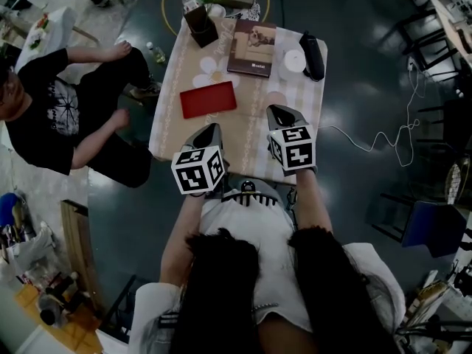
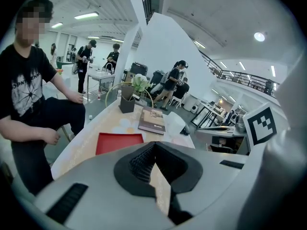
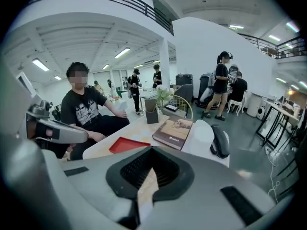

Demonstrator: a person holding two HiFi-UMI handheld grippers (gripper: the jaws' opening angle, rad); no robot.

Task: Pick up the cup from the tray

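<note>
A white cup (image 1: 294, 61) stands on the far right of the small table (image 1: 251, 135), between a book (image 1: 252, 48) and a black object (image 1: 313, 55); the right gripper view shows the cup (image 3: 204, 135) too. The flat red tray (image 1: 209, 99) lies at mid-left with nothing on it. Both grippers hover at the table's near edge, well short of the cup. My left gripper (image 1: 213, 128) is shut and holds nothing, just near of the tray (image 2: 119, 143). My right gripper (image 1: 279, 110) is shut too, with nothing between its fingertips.
A dark pot with flowers (image 1: 200, 24) stands at the table's far end. A seated person in black (image 1: 51, 116) is close to the table's left side. A white cable (image 1: 383, 135) trails over the dark floor on the right, near chairs (image 1: 424, 43).
</note>
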